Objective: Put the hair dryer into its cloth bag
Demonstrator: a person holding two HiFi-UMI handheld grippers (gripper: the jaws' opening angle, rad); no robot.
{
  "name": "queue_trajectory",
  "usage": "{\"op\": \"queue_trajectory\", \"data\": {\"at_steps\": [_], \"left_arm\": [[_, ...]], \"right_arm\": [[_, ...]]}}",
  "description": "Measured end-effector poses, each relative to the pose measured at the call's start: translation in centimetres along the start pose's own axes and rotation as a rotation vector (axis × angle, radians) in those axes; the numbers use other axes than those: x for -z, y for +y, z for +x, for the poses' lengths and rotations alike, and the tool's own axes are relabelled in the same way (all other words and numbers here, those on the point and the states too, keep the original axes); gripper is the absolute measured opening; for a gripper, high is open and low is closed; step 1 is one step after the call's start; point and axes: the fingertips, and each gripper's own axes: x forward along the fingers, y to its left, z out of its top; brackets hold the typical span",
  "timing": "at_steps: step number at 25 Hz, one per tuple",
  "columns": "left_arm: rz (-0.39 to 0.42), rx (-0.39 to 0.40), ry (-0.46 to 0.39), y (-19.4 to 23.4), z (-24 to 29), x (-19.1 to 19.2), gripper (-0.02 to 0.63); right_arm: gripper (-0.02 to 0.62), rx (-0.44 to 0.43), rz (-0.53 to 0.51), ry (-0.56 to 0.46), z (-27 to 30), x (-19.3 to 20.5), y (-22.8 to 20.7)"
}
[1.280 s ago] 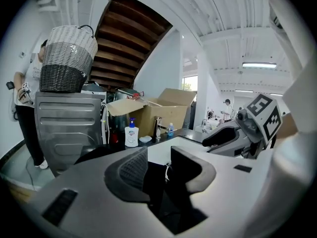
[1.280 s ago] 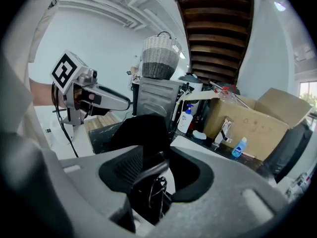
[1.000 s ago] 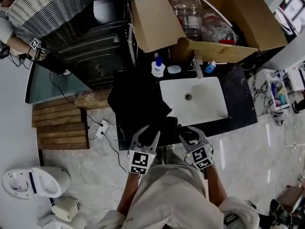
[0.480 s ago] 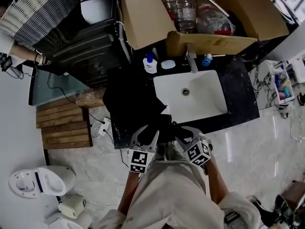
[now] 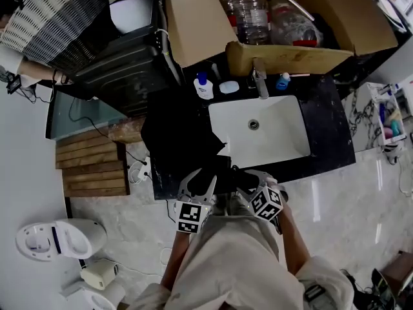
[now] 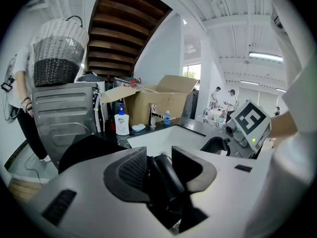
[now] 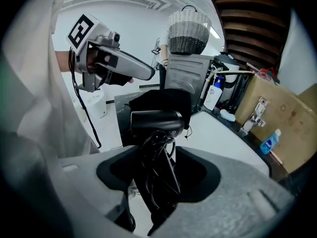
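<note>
R claw [image 7: 161,171] just opening; hair dryer [image 7: 156,120] between, prob loose; unclear overhead.

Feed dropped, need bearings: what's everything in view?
counter: one, black, centre
sink: one, white, in counter
faucet: one, silver, behind sink
pump bottle: one, white-blue, left of faucet
small bottle: one, blue, right of faucet
cardboard box: one, brown, behind counter
cloth bag: one, black, counter left of sink
hair dryer: one, black, before bag
basket: one, white-grey, far left
toilet: one, white, floor left
left tongs: one, grey, shut on black item
right tongs: one, grey, just been opening, dryer cord between them
</note>
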Motion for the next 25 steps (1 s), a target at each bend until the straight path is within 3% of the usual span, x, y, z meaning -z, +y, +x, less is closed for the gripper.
{"op": "queue_trajectory", "data": {"at_steps": [6, 15, 25], "left_arm": [[-0.012, -0.037, 0.014, -0.1, 0.3, 0.3, 0.157], [-0.035, -0.108, 0.032, -0.1, 0.7, 0.6, 0.157], [-0.046, -0.177, 0.040, -0.2, 0.5, 0.5, 0.156]], "right_arm": [[0.233, -0.065, -0.083, 0.073, 1.3, 1.4, 0.1], [0.238, -0.157, -0.136, 0.061, 2.1, 1.6, 0.3], [0.238, -0.173, -0.287, 0.161, 3.6, 3.9, -0.1]]}}
